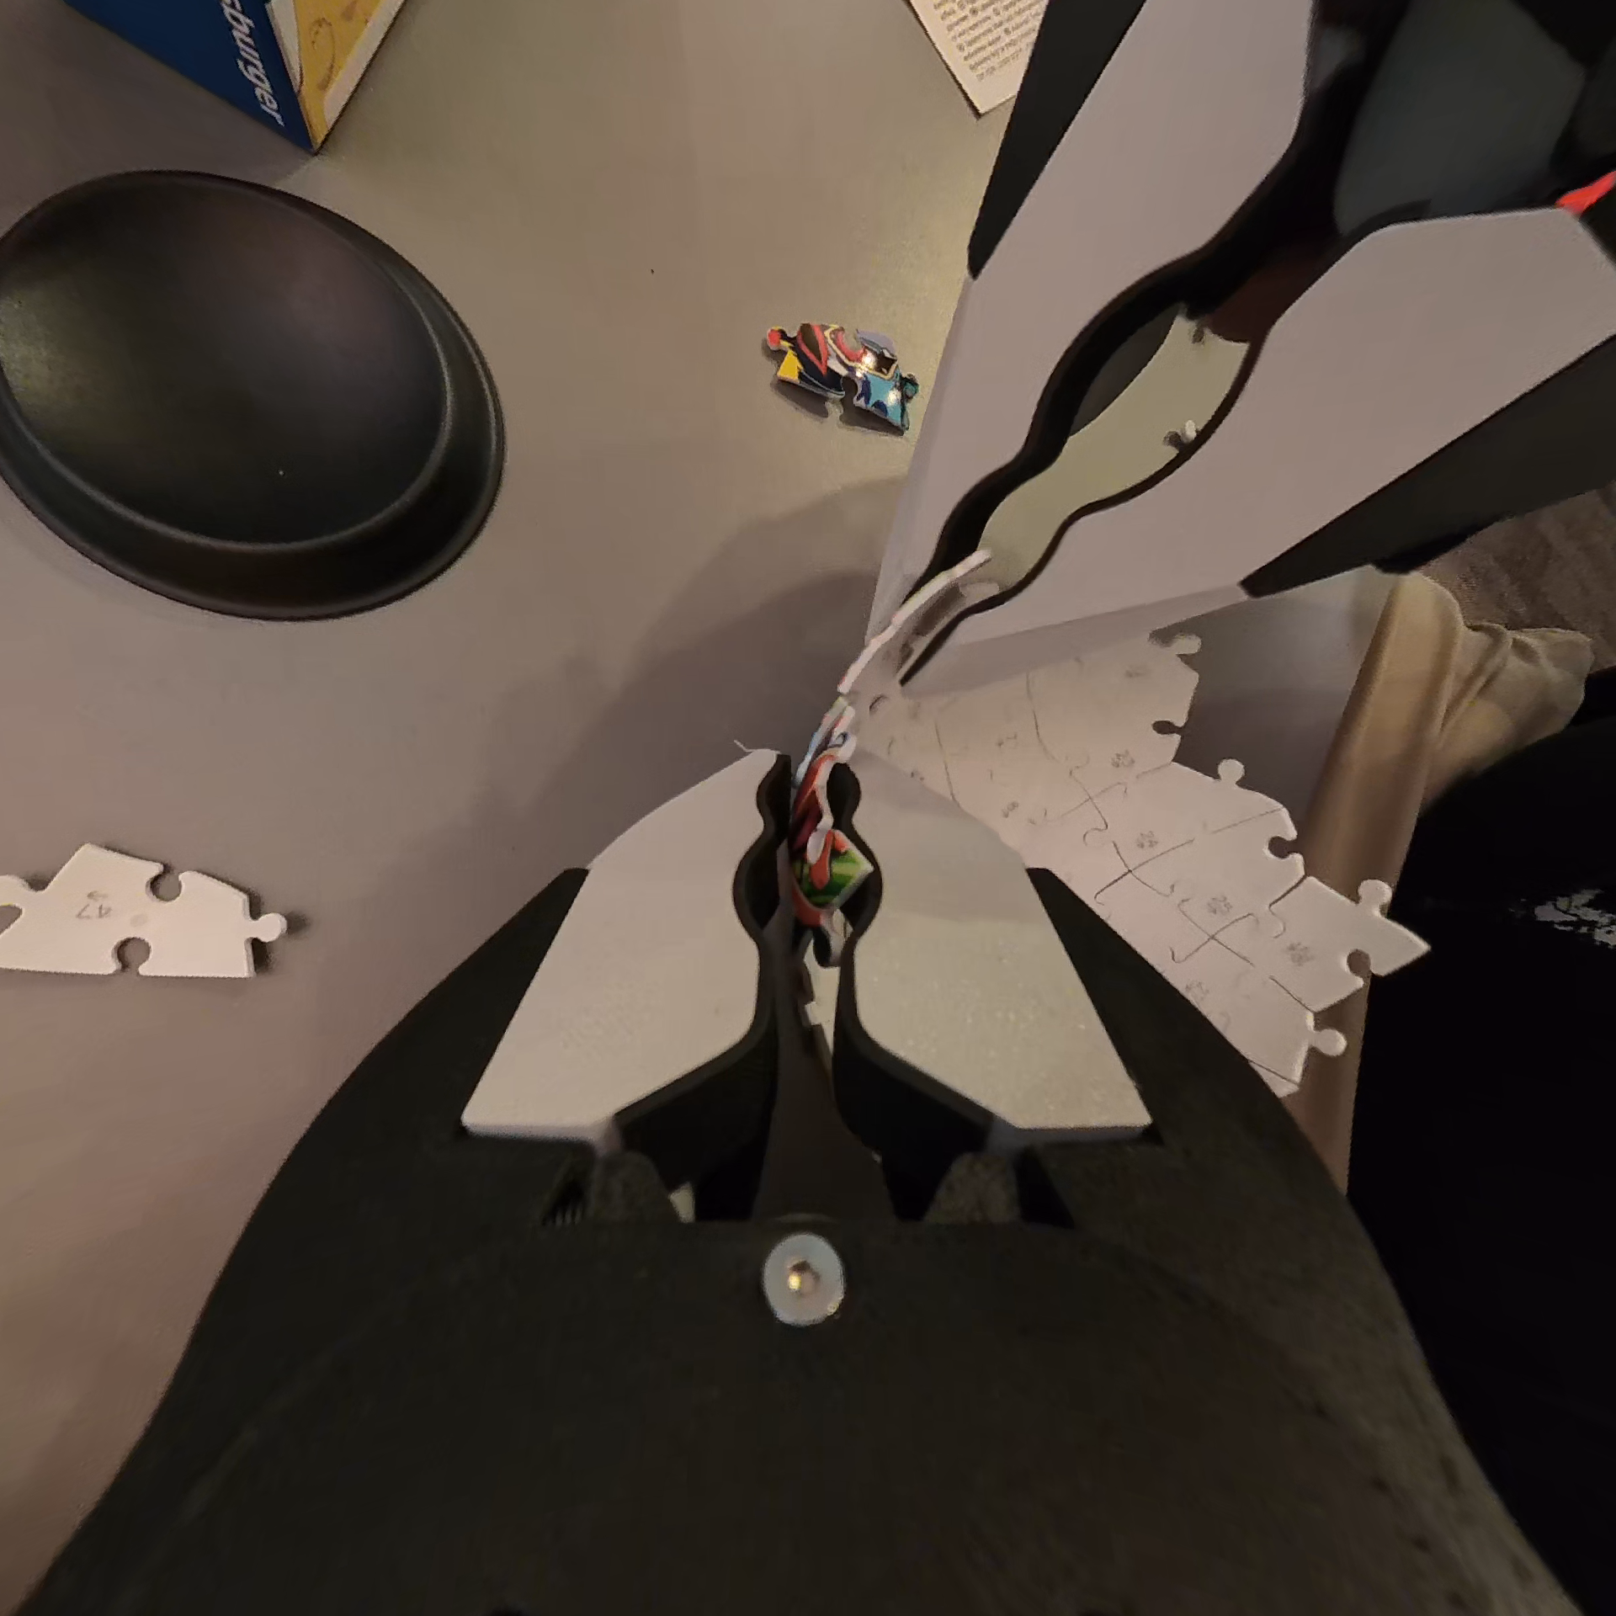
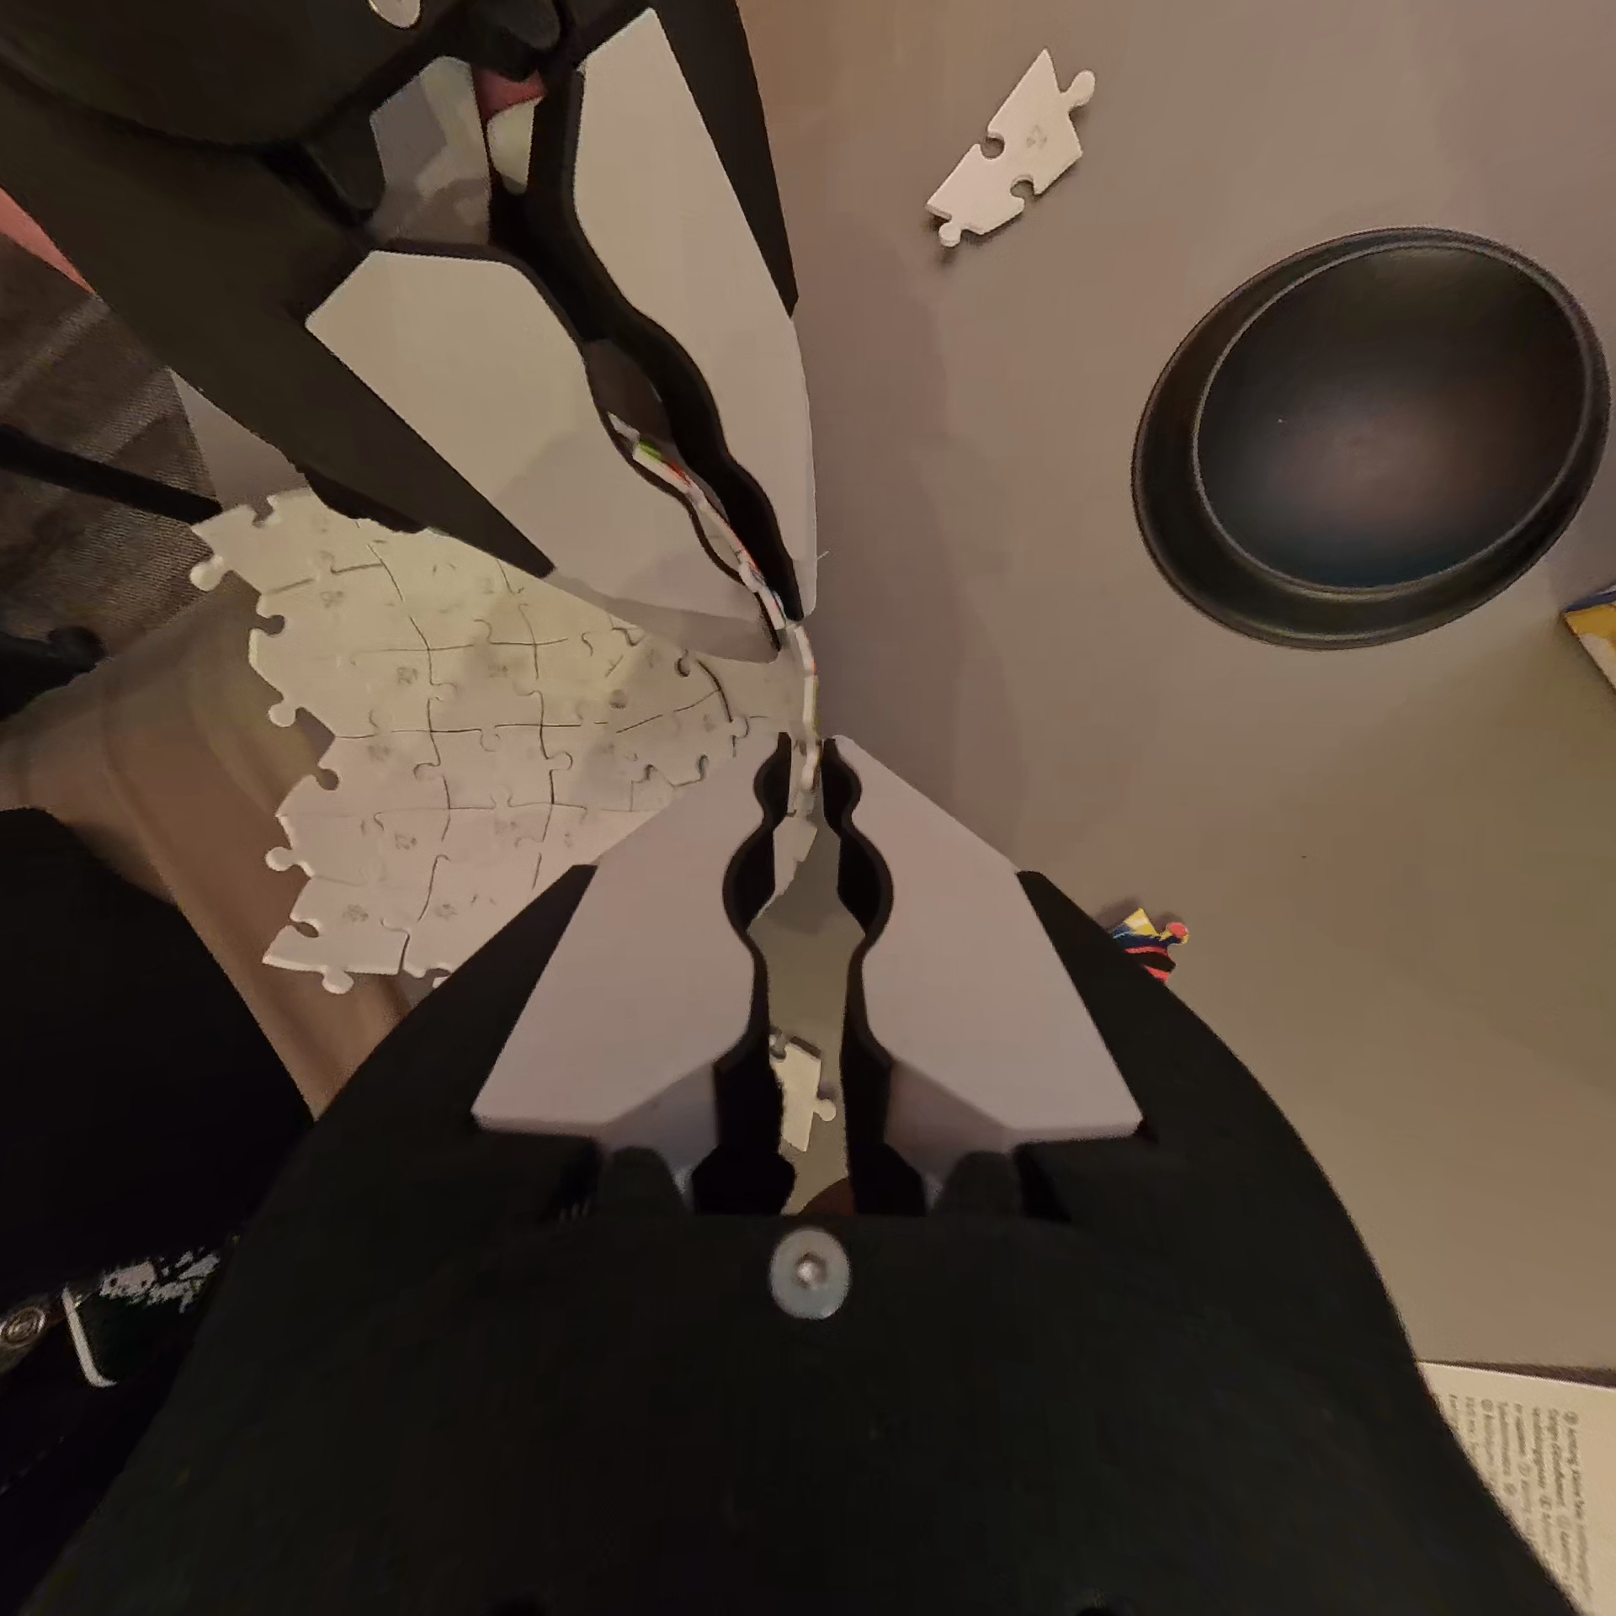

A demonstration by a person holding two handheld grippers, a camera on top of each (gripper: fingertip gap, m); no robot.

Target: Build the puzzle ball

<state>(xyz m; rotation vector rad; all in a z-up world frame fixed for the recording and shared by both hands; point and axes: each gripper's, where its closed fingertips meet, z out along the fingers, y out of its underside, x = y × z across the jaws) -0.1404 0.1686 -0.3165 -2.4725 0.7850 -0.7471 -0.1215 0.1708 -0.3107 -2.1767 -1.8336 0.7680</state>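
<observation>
A curved, partly built puzzle ball section [image 1: 1137, 857] shows its white numbered back, with the printed side turned away. My left gripper [image 1: 809, 778] is shut on its rim, and colourful print shows between the jaws. My right gripper [image 1: 909, 651] comes in from the upper right and pinches the same rim just beyond. In the right wrist view my right gripper [image 2: 804, 752] is shut on the white rim of the section [image 2: 455, 726], with the left gripper [image 2: 787, 612] close above it. The section hangs over the table's near edge.
On the grey table lie a black dome-shaped bowl [image 1: 227, 393] [image 2: 1373, 437], two joined white pieces [image 1: 131, 918] [image 2: 1014, 157] and a coloured piece [image 1: 844, 376] [image 2: 1150, 949]. A blue and yellow box [image 1: 262, 61] and a leaflet [image 2: 1521, 1469] lie there too. A loose white piece [image 2: 800, 1093] lies below my right gripper. The tips of both grippers are at nearly the same place.
</observation>
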